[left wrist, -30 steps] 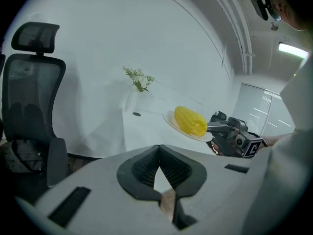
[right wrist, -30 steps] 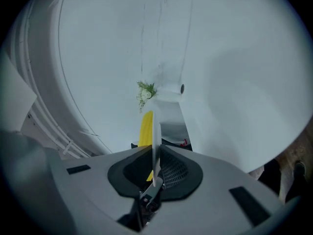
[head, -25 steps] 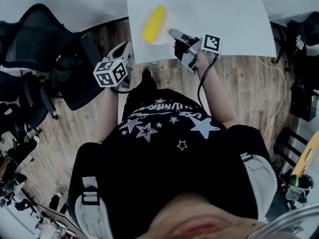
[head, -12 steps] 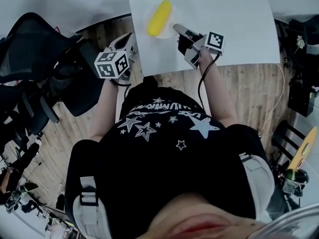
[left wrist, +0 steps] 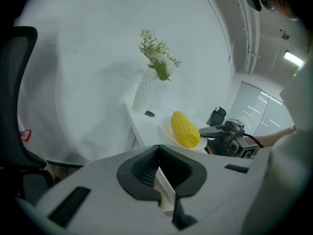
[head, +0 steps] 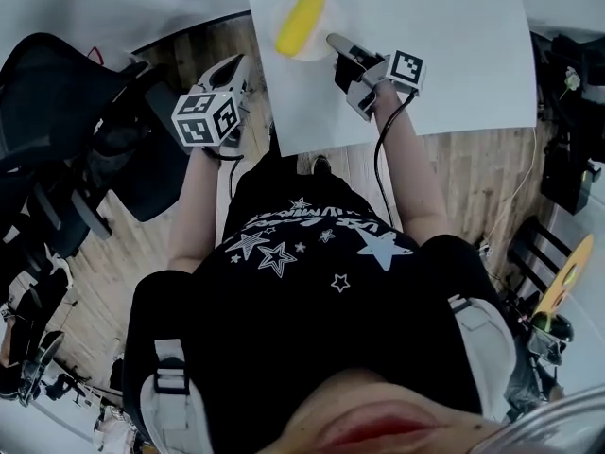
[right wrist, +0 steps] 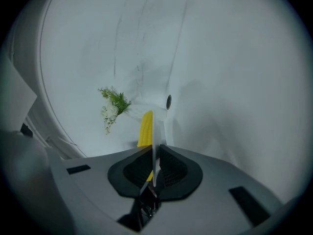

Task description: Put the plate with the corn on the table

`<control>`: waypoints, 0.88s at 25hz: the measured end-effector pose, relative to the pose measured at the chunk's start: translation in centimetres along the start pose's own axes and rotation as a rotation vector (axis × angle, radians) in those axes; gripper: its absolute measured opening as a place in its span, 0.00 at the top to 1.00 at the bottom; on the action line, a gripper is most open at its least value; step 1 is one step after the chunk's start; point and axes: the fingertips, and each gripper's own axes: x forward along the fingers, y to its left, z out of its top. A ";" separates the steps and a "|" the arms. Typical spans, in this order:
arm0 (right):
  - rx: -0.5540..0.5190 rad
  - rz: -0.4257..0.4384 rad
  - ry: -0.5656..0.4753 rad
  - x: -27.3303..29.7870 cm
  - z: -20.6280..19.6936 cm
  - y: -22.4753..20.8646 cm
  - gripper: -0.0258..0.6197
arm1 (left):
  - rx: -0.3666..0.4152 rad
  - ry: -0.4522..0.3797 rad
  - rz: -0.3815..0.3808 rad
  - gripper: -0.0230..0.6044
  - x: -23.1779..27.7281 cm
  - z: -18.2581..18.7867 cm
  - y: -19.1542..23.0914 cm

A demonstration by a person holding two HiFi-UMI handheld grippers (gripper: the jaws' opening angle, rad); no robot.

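A yellow corn cob point(head: 300, 22) lies on a small white plate point(head: 324, 8) over the white table point(head: 435, 55), near its front left corner. My right gripper point(head: 333, 41) is shut on the plate's near rim. In the right gripper view the rim point(right wrist: 153, 141) stands edge-on between the pads, with the corn point(right wrist: 145, 129) behind it. Whether the plate rests on the table I cannot tell. My left gripper point(head: 240, 62) hangs shut and empty just left of the table's edge. The left gripper view shows the corn point(left wrist: 185, 129), the plate point(left wrist: 166, 131) and the right gripper point(left wrist: 215, 130).
A white vase with green and white flowers point(left wrist: 156, 58) stands farther back on the table, with a small dark object point(left wrist: 149, 113) near it. A black office chair point(head: 85, 140) is at my left on the wooden floor point(head: 473, 178). Dark gear point(head: 567, 159) crowds the right side.
The right gripper has carried the plate with the corn a little farther in over the table, away from its front edge. The left gripper stays beside the table's left edge.
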 end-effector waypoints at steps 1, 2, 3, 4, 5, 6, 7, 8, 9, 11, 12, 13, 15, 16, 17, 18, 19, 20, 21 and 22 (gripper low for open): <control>-0.002 0.001 0.001 0.6 0.2 -0.1 0.91 | -0.005 -0.002 0.003 0.95 0.2 0.1 0.4; -0.001 0.002 0.002 1.1 0.3 -0.3 0.91 | -0.010 -0.002 0.005 0.95 0.3 0.2 0.8; 0.003 0.001 0.001 1.6 0.3 -0.5 0.91 | -0.014 0.000 0.005 0.95 0.4 0.2 1.2; 0.010 -0.005 -0.002 2.0 0.3 -0.8 0.91 | -0.017 0.005 0.005 0.95 0.5 0.0 1.4; 0.019 -0.015 -0.008 2.4 0.4 -1.2 0.91 | -0.020 0.010 0.003 0.95 0.6 -0.1 1.7; 0.026 -0.029 -0.015 2.7 0.5 -1.5 0.91 | -0.022 0.016 0.001 0.95 0.8 -0.3 1.8; 0.032 -0.043 -0.022 2.9 0.7 -1.9 0.91 | -0.023 0.020 -0.001 0.95 0.9 -0.3 1.9; 0.036 -0.054 -0.028 3.1 0.9 -2.1 0.91 | -0.024 0.024 -0.003 0.95 1.0 -0.4 2.0; 0.041 -0.062 -0.033 3.3 1.0 -2.2 0.91 | -0.023 0.027 -0.007 0.95 1.1 -0.4 2.0; 0.050 -0.068 -0.040 3.7 1.2 -2.4 0.91 | -0.018 0.035 -0.021 0.95 1.2 -0.4 1.7; 0.051 -0.070 -0.041 3.9 1.3 -2.4 0.91 | -0.014 0.040 -0.029 0.95 1.4 -0.5 1.5; 0.053 -0.075 -0.041 4.0 1.3 -2.4 0.91 | -0.009 0.045 -0.036 0.95 1.5 -0.6 1.4; 0.065 -0.088 -0.044 4.3 1.4 -2.6 0.91 | -0.003 0.050 -0.045 0.95 1.7 -0.6 1.3; 0.073 -0.097 -0.046 4.5 1.4 -2.8 0.91 | -0.004 0.049 -0.047 0.95 1.8 -0.6 1.4; 0.081 -0.105 -0.049 4.6 1.4 -2.9 0.91 | -0.006 0.047 -0.048 0.95 1.8 -0.5 1.4; 0.087 -0.111 -0.053 4.7 1.3 -3.0 0.91 | -0.008 0.044 -0.049 0.95 1.7 -0.5 1.5; 0.092 -0.115 -0.058 4.8 1.3 -3.2 0.91 | -0.010 0.042 -0.049 0.95 1.6 -0.5 1.6; 0.097 -0.118 -0.064 5.0 1.3 -3.2 0.91 | -0.012 0.040 -0.049 0.95 1.5 -0.5 1.8; 0.104 -0.123 -0.070 5.1 1.3 -3.2 0.91 | -0.013 0.039 -0.048 0.95 1.4 -0.6 1.9; 0.111 -0.133 -0.076 5.2 1.4 -3.3 0.91 | -0.015 0.039 -0.046 0.95 1.3 -0.6 2.0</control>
